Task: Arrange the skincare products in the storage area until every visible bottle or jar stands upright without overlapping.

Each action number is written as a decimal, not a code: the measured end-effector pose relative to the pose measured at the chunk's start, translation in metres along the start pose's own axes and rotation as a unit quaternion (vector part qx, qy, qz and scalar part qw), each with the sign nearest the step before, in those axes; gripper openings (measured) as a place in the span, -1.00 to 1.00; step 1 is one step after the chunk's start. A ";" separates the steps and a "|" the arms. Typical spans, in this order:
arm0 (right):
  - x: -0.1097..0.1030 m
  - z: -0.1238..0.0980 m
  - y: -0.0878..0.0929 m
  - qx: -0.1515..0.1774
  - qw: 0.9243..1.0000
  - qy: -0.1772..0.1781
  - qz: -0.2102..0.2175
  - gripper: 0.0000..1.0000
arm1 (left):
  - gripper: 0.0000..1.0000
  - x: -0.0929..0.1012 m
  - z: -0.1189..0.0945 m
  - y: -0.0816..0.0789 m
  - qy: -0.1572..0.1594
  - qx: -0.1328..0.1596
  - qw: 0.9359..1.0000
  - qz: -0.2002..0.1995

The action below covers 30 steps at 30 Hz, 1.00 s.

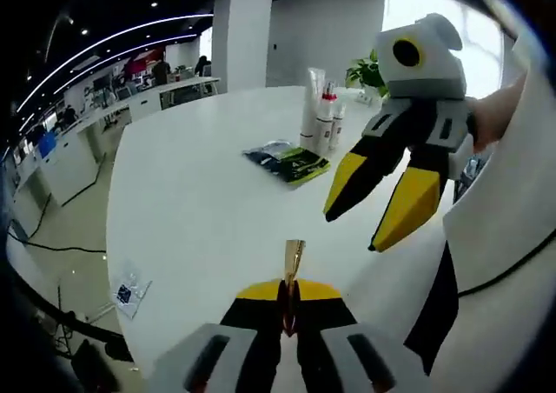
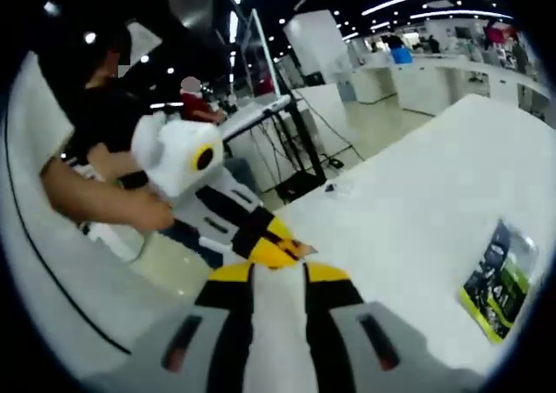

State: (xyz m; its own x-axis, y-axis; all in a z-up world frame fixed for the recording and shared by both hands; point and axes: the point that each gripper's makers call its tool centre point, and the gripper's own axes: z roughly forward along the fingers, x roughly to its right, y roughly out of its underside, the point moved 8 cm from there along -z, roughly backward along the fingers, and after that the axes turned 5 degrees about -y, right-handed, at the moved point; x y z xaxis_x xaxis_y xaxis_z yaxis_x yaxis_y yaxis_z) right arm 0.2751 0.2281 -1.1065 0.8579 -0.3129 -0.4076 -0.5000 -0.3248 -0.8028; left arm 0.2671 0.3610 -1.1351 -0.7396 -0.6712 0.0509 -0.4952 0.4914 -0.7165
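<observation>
In the left gripper view, the left gripper point(image 1: 290, 299) is closed with nothing between its jaws, while the right gripper point(image 1: 375, 203) hovers with jaws parted. The bottles point(image 1: 322, 115) stand clustered near the table's point(image 1: 191, 210) far edge (light, smooth, easily toppled; grasp mid-body), beside a flat packet point(image 1: 287, 162).

In the right gripper view, the table's middle offers open room.
</observation>
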 end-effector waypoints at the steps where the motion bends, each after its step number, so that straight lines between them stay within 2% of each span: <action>1: 0.000 0.000 0.000 -0.001 1.000 0.001 -0.001 -0.60 | -0.93 0.003 -0.001 -0.002 0.006 0.004 1.000 0.006; 4: 0.000 0.001 0.000 -0.010 1.000 0.000 -0.009 -0.63 | -0.93 0.007 -0.003 -0.006 0.013 0.010 1.000 0.022; 5: 0.001 0.001 0.000 -0.013 1.000 0.002 -0.014 -0.64 | -0.93 0.007 -0.002 -0.005 0.011 0.002 0.999 0.033; 9: 0.003 0.000 -0.001 -0.021 0.999 0.014 -0.031 -0.66 | -0.93 0.008 -0.003 -0.003 0.017 0.004 0.999 0.040; 15: -0.002 0.004 0.001 -0.034 0.999 0.002 -0.034 -0.72 | -0.93 0.011 -0.004 -0.004 0.023 0.006 0.999 0.043; 21: -0.001 0.005 0.003 -0.049 0.998 0.004 -0.029 -0.79 | -0.93 0.014 -0.004 -0.006 0.035 0.006 0.997 0.067; 23: 0.000 0.003 0.003 -0.052 0.998 0.007 -0.022 -0.88 | -0.93 0.016 -0.004 -0.007 0.040 0.006 0.997 0.072; 25: 0.004 0.001 0.004 -0.059 0.997 0.021 -0.034 -0.98 | -0.93 0.018 -0.004 -0.008 0.048 0.009 0.996 0.073; 26: 0.001 0.002 0.004 -0.058 0.998 0.009 -0.026 -1.00 | -0.93 0.018 -0.003 -0.009 0.049 0.007 0.996 0.076; 30: 0.004 0.000 0.005 -0.061 0.998 0.005 -0.025 -1.00 | -0.89 0.018 -0.001 -0.010 0.050 0.011 0.996 0.070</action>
State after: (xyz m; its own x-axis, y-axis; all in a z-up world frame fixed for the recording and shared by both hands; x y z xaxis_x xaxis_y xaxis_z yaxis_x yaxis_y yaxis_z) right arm 0.2760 0.2255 -1.1118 0.8813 -0.3023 -0.3632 -0.4675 -0.4464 -0.7630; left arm 0.2582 0.3452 -1.1266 -0.8436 -0.5367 0.0177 -0.3743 0.5640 -0.7361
